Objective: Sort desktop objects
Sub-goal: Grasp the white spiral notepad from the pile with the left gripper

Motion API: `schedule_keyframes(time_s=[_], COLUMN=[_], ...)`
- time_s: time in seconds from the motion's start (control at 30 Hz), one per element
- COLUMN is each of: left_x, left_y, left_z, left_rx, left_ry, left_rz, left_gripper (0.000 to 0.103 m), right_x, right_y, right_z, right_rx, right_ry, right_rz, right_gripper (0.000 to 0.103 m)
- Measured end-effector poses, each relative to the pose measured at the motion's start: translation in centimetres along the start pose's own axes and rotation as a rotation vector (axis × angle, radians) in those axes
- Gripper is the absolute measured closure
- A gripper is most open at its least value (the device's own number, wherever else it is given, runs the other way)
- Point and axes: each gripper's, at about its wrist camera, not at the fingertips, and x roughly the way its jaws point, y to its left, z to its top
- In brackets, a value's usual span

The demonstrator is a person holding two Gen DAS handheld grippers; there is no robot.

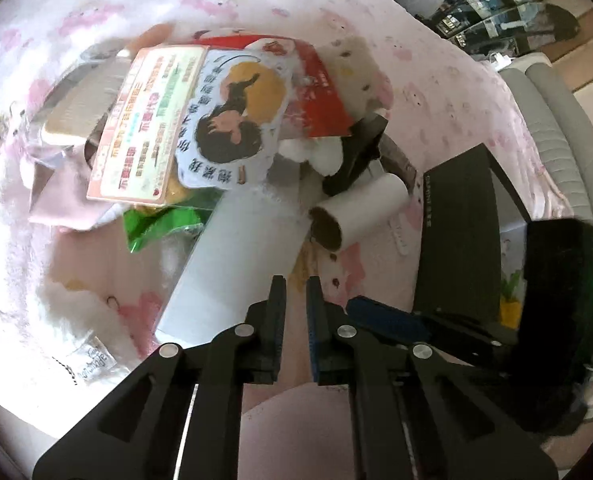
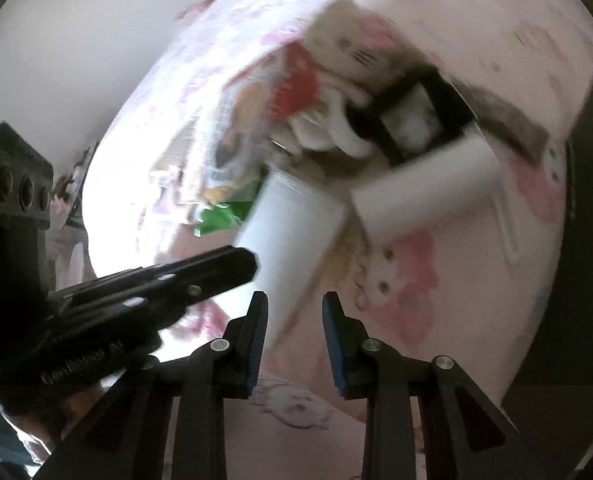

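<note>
A heap of objects lies on the pink cartoon-print cloth (image 1: pixel 436 92). A long white box (image 1: pixel 240 256) points toward my left gripper (image 1: pixel 296 284), whose jaws stand a narrow gap apart with nothing between them, just short of the box's near end. A white paper roll (image 1: pixel 360 208) lies right of the box. Behind are a green packet (image 1: pixel 160 228), printed cards (image 1: pixel 232 120), a red packet (image 1: pixel 320 96) and a black clip (image 1: pixel 360 152). My right gripper (image 2: pixel 294 300) is open, over the white box's (image 2: pixel 292 240) near end. The roll (image 2: pixel 424 196) shows blurred.
A black box (image 1: pixel 456 240) stands at the right of the pile, with the right gripper's body (image 1: pixel 564 320) beside it. The left gripper's body (image 2: pixel 168 280) reaches in from the left in the right wrist view. A pink pouch (image 1: pixel 64 196) lies at the pile's left.
</note>
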Motion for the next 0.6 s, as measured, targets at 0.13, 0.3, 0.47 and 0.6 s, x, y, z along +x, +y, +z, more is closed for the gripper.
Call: schedule_keyframes(time_s=[0.13,0.3,0.47,0.6], left_x=[0.0,1.9,3.4,4.1], left_y=[1.2,3.6,5.5,6.2], left_z=[0.2,1.1,1.1,1.1], left_rx=[-0.009,-0.026,-0.045,-0.052], left_ry=[-0.003,0.030,0.067,0.073], left_rz=[0.086,0.146,0.122,0.070], left_gripper=[0.074,0.069,0.059,0.053], right_x=[1.3,3.1,4.1,4.9], right_y=[-1.1,-0.5,0.0,0.0], right_z=[0.2,1.0,1.9,2.7], right_rx=[0.028,-0.015,-0.054,-0.074], right_ry=[0.042,0.075,0.082,0.097], right_rz=[-0.022,-0.095,-0.138,-0.147], right_gripper=[0.074,0.065,0.061,0.060])
